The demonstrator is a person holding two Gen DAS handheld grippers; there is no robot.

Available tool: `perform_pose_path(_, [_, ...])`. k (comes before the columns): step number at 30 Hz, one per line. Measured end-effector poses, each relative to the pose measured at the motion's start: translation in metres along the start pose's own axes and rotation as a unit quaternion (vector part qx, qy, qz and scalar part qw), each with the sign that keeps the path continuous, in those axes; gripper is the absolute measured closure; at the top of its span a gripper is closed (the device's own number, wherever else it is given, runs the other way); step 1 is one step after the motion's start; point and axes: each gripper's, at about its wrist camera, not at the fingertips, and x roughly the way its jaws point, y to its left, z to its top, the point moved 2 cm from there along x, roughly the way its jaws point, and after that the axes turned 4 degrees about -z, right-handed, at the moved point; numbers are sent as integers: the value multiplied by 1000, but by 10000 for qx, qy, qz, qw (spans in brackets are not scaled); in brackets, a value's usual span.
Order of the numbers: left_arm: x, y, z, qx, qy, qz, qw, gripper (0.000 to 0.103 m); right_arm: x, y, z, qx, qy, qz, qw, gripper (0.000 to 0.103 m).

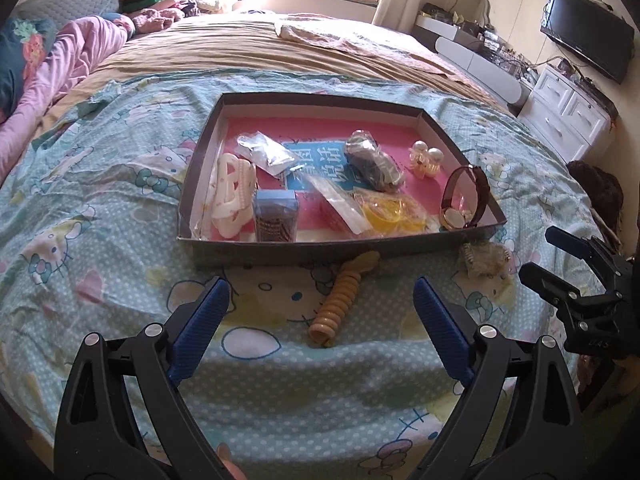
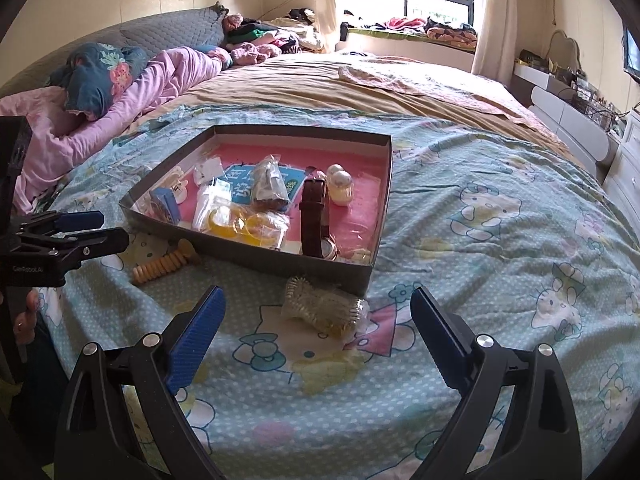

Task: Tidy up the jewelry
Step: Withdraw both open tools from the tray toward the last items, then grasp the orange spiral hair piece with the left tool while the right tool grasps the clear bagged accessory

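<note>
Jewelry fills a shallow dark-walled tray [image 1: 280, 247] at the centre of both views, resting on a cartoon-print blanket [image 1: 100, 280]. Inside, on a pink lining, lie a brown-strapped watch [image 2: 315, 220] near the lower right corner, pearl-like pieces [image 2: 341, 184] behind it, yellow bangles [image 1: 390, 210], a small blue box [image 1: 276, 216], a white hair clip [image 1: 230, 192] at the left wall and several clear bags whose contents are too small to make out. A blue printed card under the bags is mostly covered.

Outside the tray, just below its front wall, a tan coiled hair piece [image 1: 340, 300] lies on the blanket, and a clear bristly clip [image 2: 324, 308] lies near the tray's front corner; its exact form is hard to tell.

Left gripper [image 1: 320, 312] and right gripper [image 2: 316, 320] both hover low in frame above the blanket with jaws spread wide, holding nothing. Fingertips [image 2: 24, 312] show at the left edge of the right wrist view.
</note>
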Motion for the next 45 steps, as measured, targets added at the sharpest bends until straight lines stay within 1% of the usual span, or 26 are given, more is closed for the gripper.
perform_pose_path(2, [6, -2, -4, 44, 123, 4, 9999, 17, 8, -3, -4, 97, 126, 34, 9999, 10])
perform_pose_path(5, [14, -2, -8, 62, 256, 24, 9997, 22, 20, -7, -7, 294, 268, 88, 9992, 10])
perform_pose_path(8, [22, -1, -11, 53, 367, 74, 9993, 31, 32, -10, -9, 456, 360, 132, 9982, 10])
perform_pose_path(9, [24, -1, -12, 59, 402, 85, 9991, 37, 37, -10, -9, 502, 400, 142, 9978, 10])
perform_pose_path(10, [26, -2, -13, 85, 445, 95, 9989, 40, 41, -11, -9, 558, 443, 153, 9973, 10])
perform_pose_path(12, [30, -5, -14, 168, 499, 125, 9985, 44, 48, -10, -10, 619, 489, 193, 9967, 10])
perform_pose_path(15, [39, -9, -14, 292, 608, 172, 9976, 49, 57, -6, -11, 572, 551, 136, 9967, 10])
perform_pose_path(16, [43, -10, -15, 337, 649, 225, 9971, 50, 59, -4, -12, 540, 571, 112, 9968, 12])
perform_pose_path(18, [50, -11, -15, 419, 695, 350, 9961, 53, 64, -1, -14, 423, 609, -19, 9972, 23])
perform_pose_path(19, [52, -12, -15, 462, 702, 413, 9956, 54, 66, 0, -14, 356, 608, -61, 9975, 34])
perform_pose_path(20, [54, -13, -14, 519, 717, 447, 9951, 55, 67, 1, -14, 308, 599, -79, 9977, 38])
perform_pose_path(21, [54, -15, -14, 569, 717, 468, 9947, 60, 66, 1, -14, 305, 571, -65, 9979, 39])
perform_pose_path(22, [55, -16, -15, 610, 724, 473, 9944, 66, 65, 0, -15, 324, 529, -46, 9981, 43])
perform_pose_path(23, [55, -17, -15, 645, 724, 470, 9942, 70, 63, -1, -15, 343, 501, -7, 9982, 45])
perform_pose_path(24, [54, -18, -15, 676, 714, 476, 9940, 78, 61, -2, -15, 372, 474, 49, 9982, 45])
perform_pose_path(25, [52, -18, -15, 685, 702, 453, 9941, 83, 58, -4, -16, 398, 449, 94, 9982, 46])
perform_pose_path(28, [46, -16, -15, 572, 651, 221, 9960, 92, 47, -4, -17, 397, 345, 163, 9985, 46])
perform_pose_path(30, [38, -16, -13, 515, 514, 100, 9973, 92, 37, -3, -17, 377, 270, 222, 9987, 46])
perform_pose_path(36, [-3, -9, 0, 318, -186, -55, 9993, 92, 3, 5, -5, 180, -90, 401, 9990, 46])
perform_pose_path(41, [-20, -2, 12, 230, -517, 109, 9983, 92, -12, 17, 12, 37, -345, 526, 9980, 46])
perform_pose_path(45, [-26, 2, 23, 192, -664, 144, 9975, 92, -15, 28, 25, -60, -455, 582, 9972, 46])
